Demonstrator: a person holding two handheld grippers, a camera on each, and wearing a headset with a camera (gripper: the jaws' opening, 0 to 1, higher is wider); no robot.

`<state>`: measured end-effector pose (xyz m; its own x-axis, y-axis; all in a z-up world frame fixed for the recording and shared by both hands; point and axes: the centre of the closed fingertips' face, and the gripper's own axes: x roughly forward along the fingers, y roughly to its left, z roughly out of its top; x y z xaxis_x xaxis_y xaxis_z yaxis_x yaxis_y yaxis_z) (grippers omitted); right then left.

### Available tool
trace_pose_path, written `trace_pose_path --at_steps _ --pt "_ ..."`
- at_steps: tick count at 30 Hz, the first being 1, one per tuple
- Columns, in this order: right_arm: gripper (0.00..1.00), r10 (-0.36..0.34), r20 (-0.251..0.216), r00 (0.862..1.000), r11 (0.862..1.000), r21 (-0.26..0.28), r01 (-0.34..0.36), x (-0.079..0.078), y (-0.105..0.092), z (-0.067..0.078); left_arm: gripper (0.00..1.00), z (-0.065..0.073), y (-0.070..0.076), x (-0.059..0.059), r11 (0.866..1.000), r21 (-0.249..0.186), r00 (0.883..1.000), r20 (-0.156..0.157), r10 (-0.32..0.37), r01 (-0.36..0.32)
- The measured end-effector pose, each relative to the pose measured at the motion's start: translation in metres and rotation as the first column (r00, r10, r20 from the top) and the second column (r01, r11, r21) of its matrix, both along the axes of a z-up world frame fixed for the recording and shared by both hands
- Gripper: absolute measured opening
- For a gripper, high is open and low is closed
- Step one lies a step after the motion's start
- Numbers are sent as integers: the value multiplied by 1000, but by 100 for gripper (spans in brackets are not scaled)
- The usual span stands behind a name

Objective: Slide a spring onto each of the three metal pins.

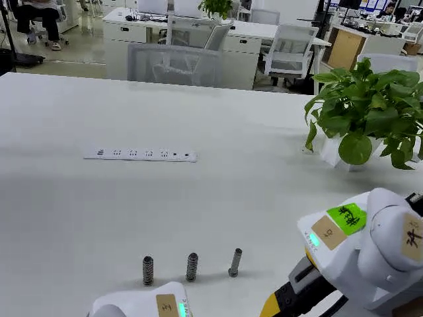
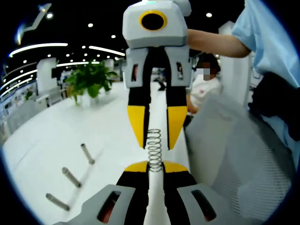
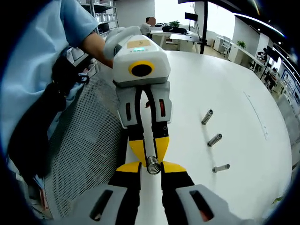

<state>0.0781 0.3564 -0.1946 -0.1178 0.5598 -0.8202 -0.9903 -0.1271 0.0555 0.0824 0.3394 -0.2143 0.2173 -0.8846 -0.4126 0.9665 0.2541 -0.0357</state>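
Spring held at both ends: left gripper and right gripper each clamped on it. Three pins stand near the desk front edge.

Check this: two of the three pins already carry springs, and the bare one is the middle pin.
Not the middle. In the head view the bare pin is at the right end of the row; the middle pin and left pin are the two already sprung.
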Motion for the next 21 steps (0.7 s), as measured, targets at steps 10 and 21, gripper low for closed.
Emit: trace_pose_path --at_steps 10,21 --pt "15 30 -17 999 999 -28 -30 -3 1 -7 9 0 -3 -2 1000 -2 1000 6 -14 14" --pt "13 43 -27 999 998 -43 -44 -6 1 -10 10 -1 -5 -5 1000 -7 1000 2 -17 17"
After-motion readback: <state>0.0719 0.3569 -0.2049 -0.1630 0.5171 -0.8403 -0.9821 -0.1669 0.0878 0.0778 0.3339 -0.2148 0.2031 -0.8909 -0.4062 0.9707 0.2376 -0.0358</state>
